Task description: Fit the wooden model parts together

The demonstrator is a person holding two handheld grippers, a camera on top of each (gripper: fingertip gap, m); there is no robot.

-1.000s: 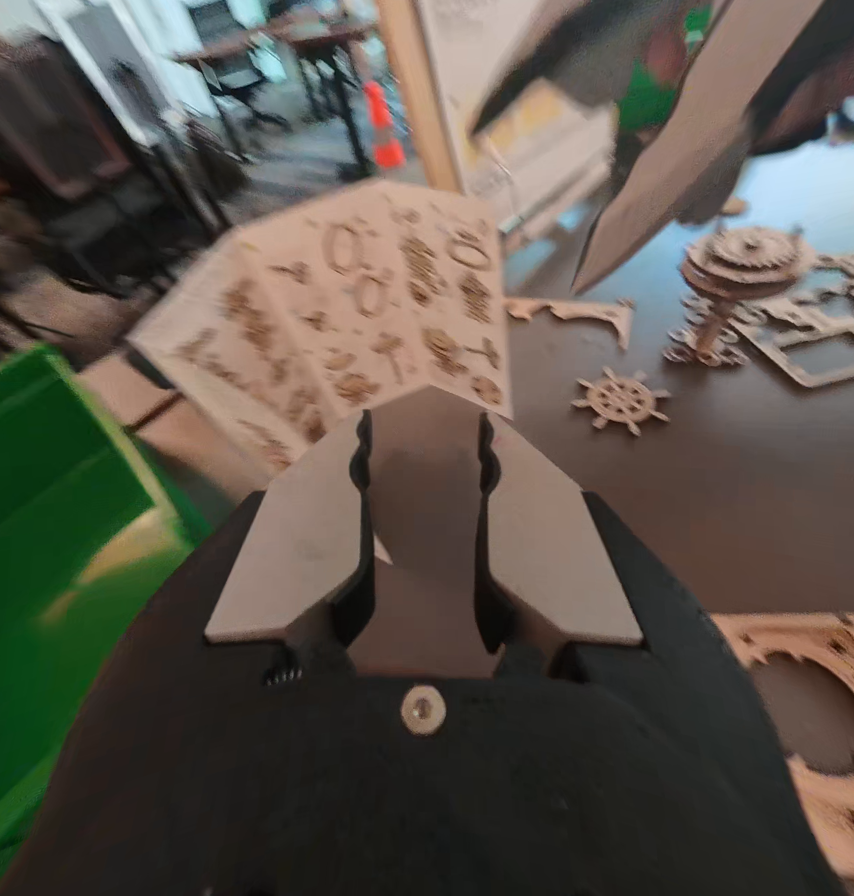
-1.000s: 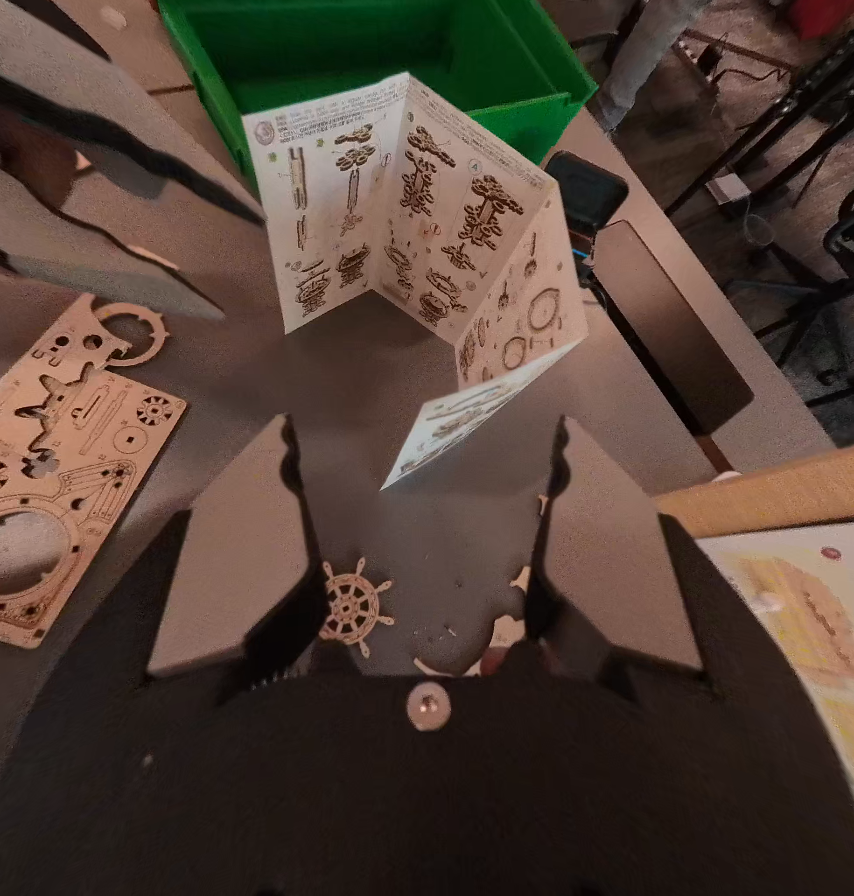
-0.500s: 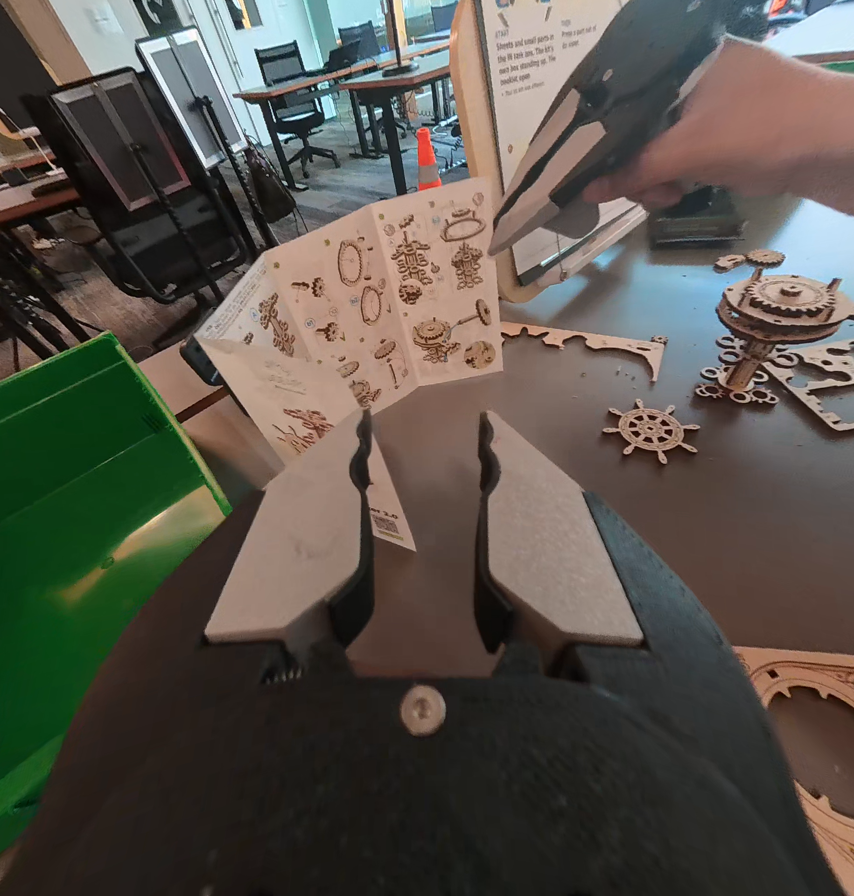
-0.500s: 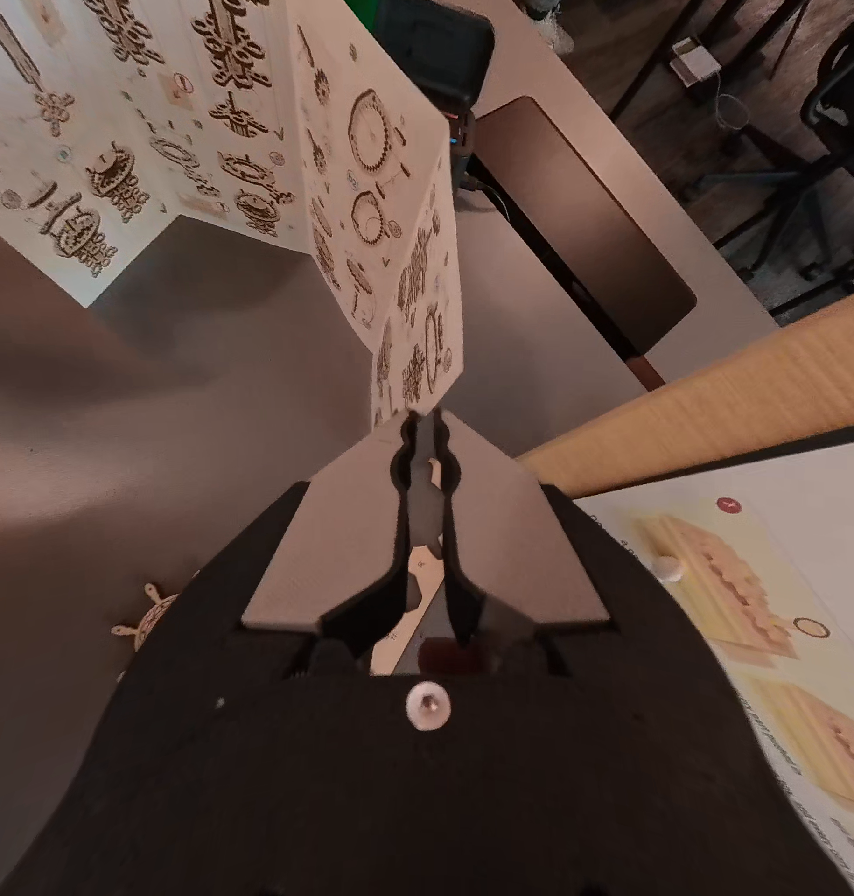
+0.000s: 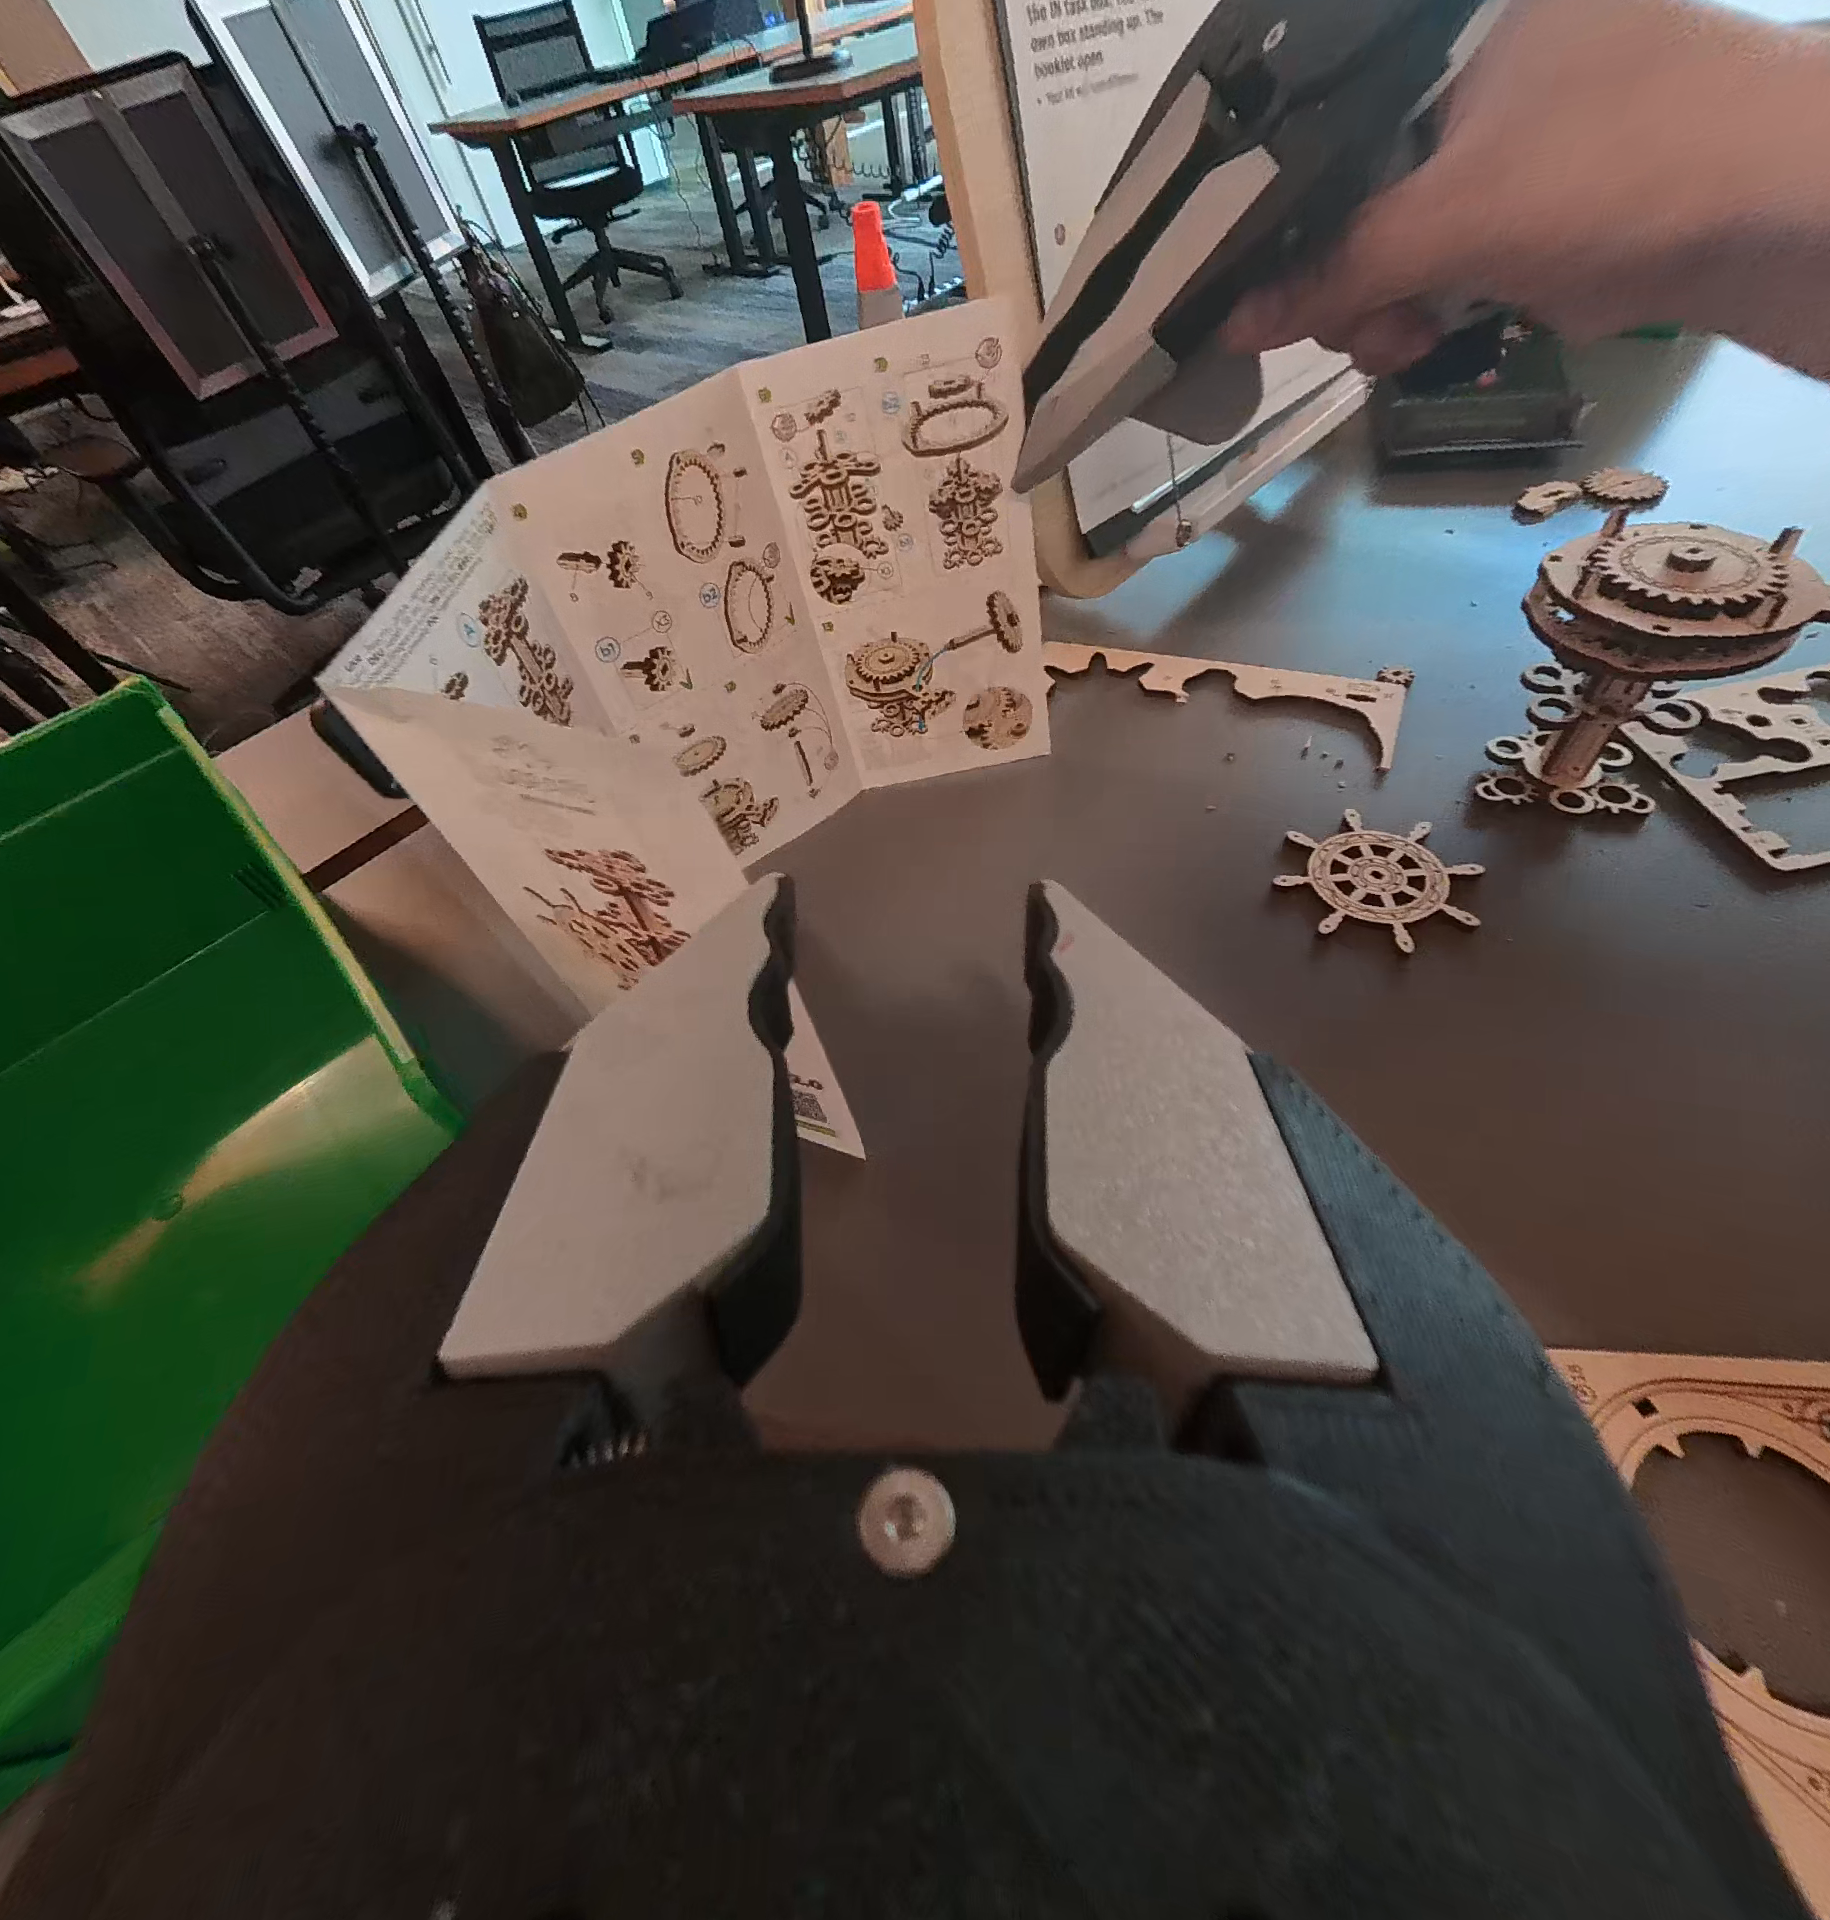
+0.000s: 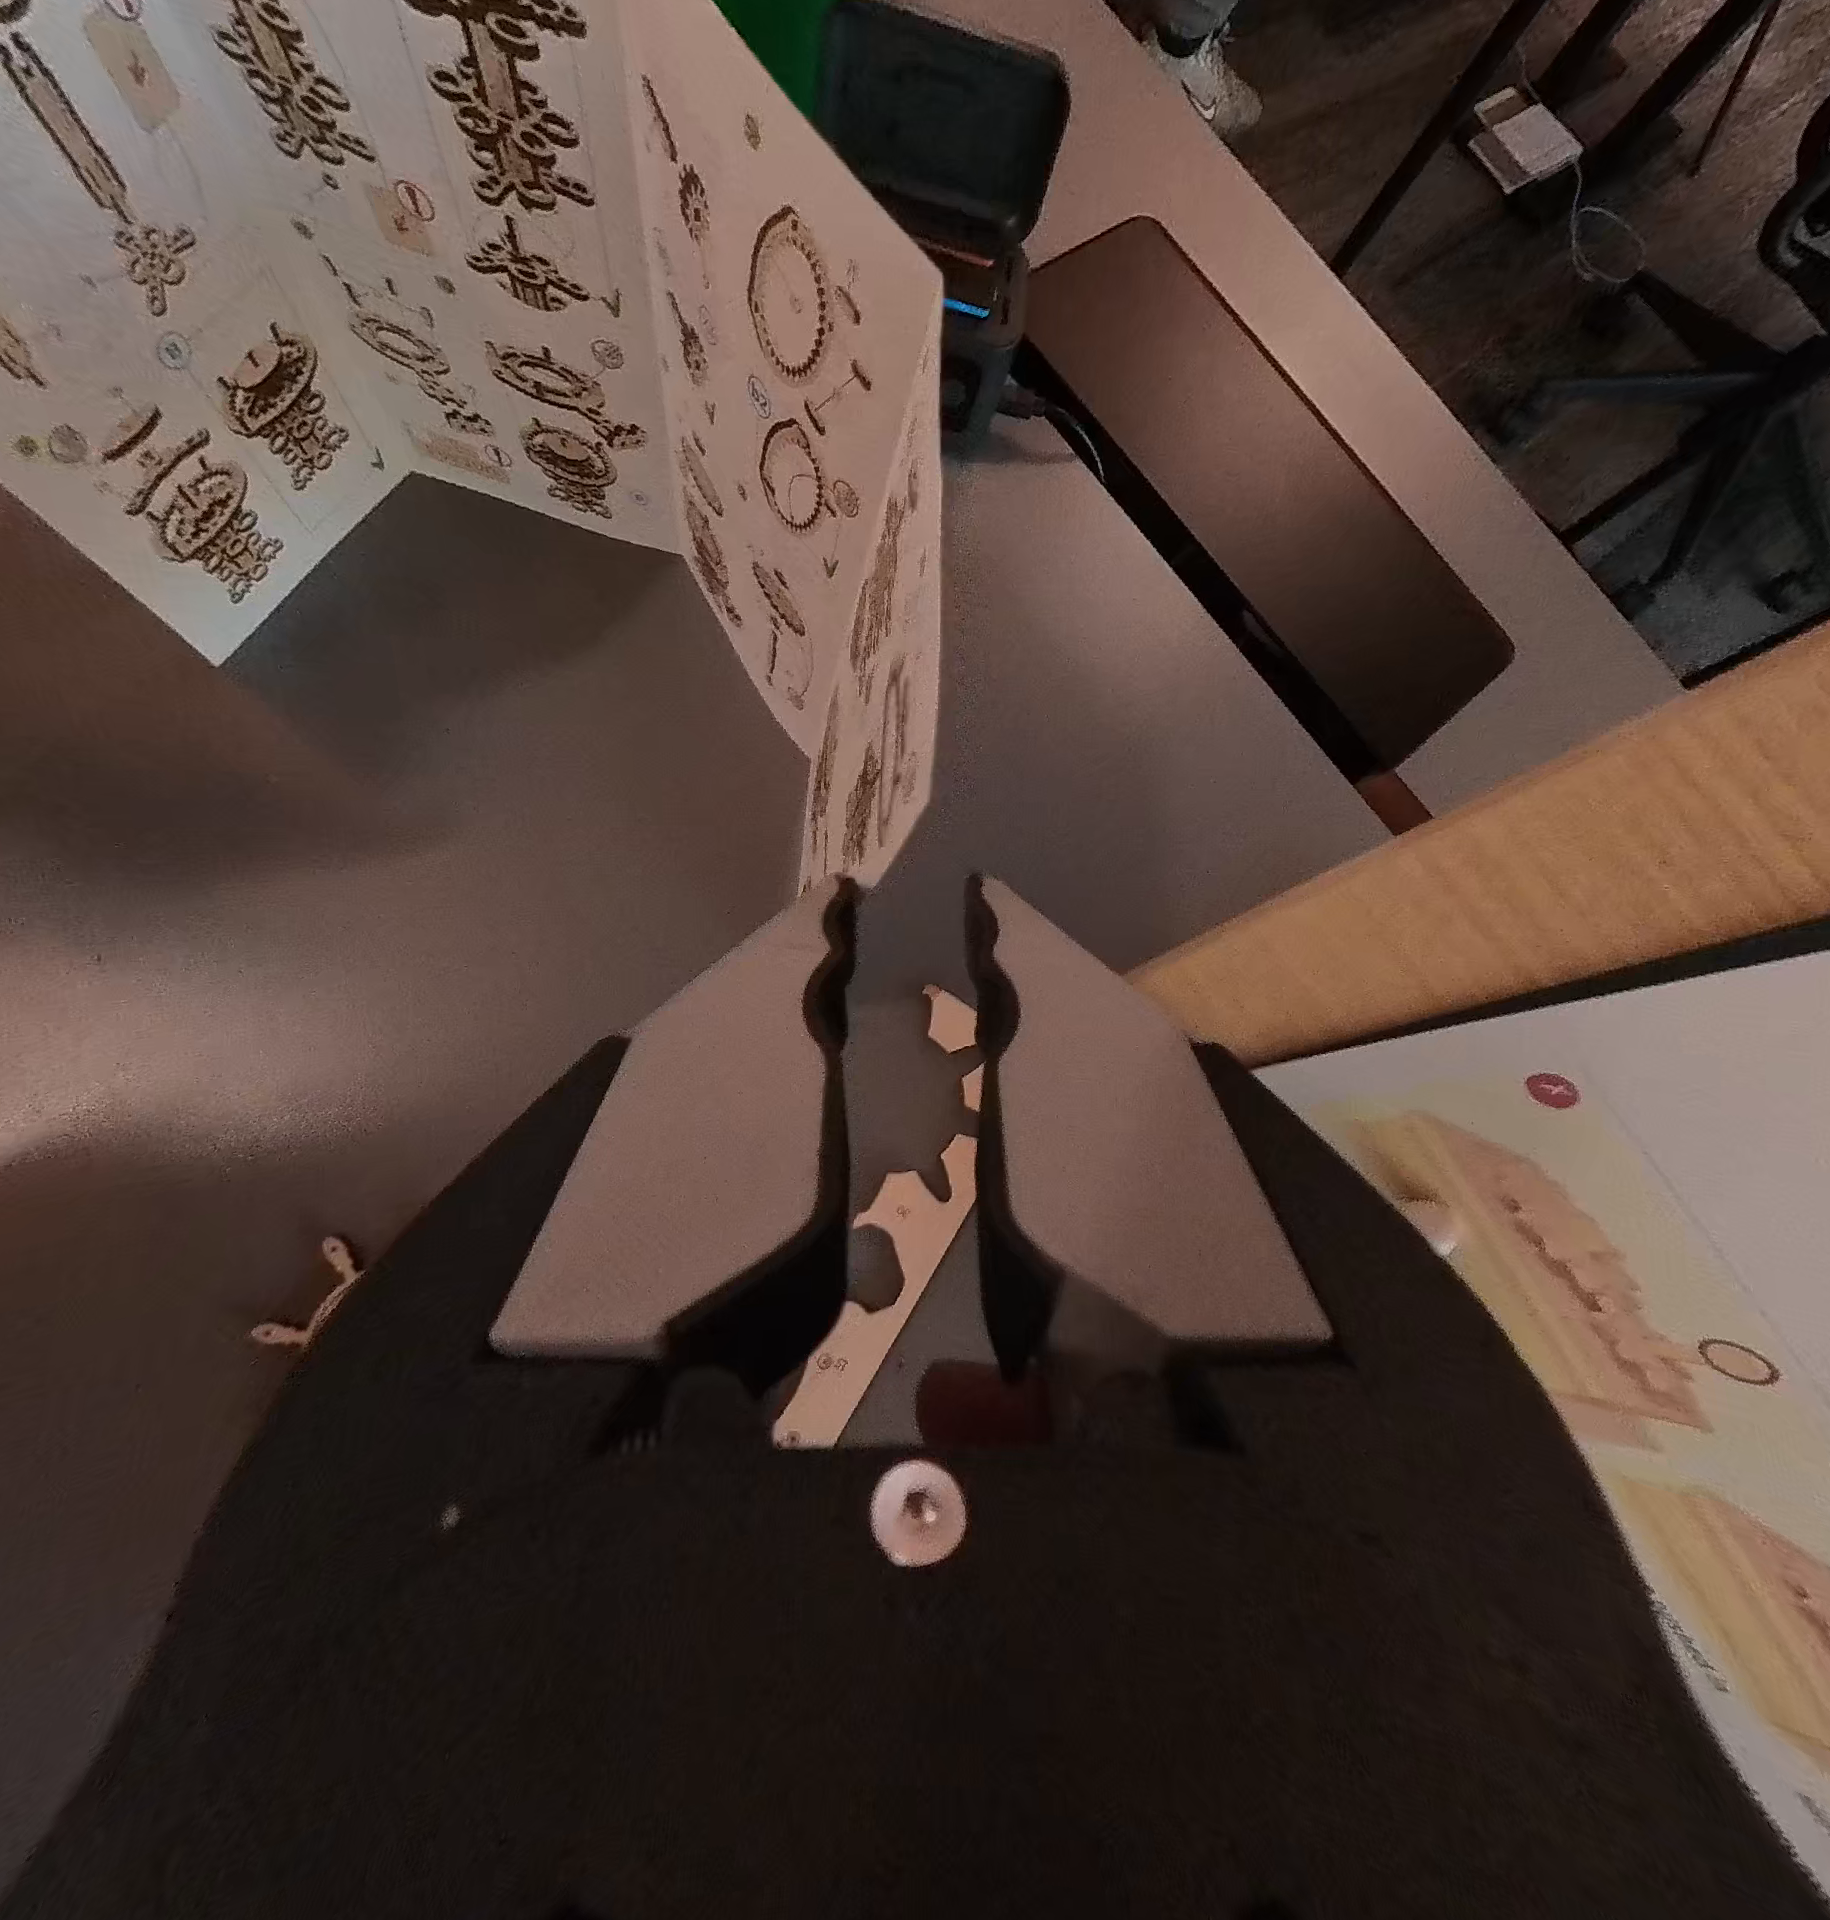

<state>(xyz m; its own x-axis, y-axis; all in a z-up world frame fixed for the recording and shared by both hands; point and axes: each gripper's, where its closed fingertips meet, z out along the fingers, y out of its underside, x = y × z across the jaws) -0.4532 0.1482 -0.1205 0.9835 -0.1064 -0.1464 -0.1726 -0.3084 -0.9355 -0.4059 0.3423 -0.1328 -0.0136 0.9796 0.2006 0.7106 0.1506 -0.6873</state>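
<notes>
A folded paper instruction leaflet [image 5: 765, 623] stands upright on the dark table [image 5: 1306, 1091]. My left gripper [image 5: 906, 914] is open and empty, low over the table just in front of the leaflet. My right gripper [image 6: 911, 904] is held above the leaflet's end panel [image 6: 869, 727], with its jaws a narrow gap apart and nothing between them; it also shows in the left wrist view [image 5: 1129, 343], held by a hand. A wooden ship's wheel [image 5: 1373, 878], a scalloped wooden strip [image 5: 1233, 681] and a partly built gear model [image 5: 1659, 613] lie to the right. The strip shows under my right fingers [image 6: 932, 1143].
A green bin [image 5: 111, 1039] stands at the table's left edge. Punched wooden sheets lie at the right [image 5: 1773, 769] and near right [image 5: 1742, 1558]. A wood-framed sign board [image 6: 1513, 831] stands behind the leaflet. A black device [image 6: 942, 104] sits on the far table. My right fingertips sit around 20 cm from my left ones. The wooden ship's wheel [image 5: 1373, 878] is about equally far from each gripper, around 20 cm. The right tips stand about 20 cm off the partly built gear model [image 5: 1659, 613].
My right gripper moved from over the ship's wheel to the leaflet's end panel, narrowed from wide open to almost shut, then parted slightly. My left gripper stayed open and swung a little.
</notes>
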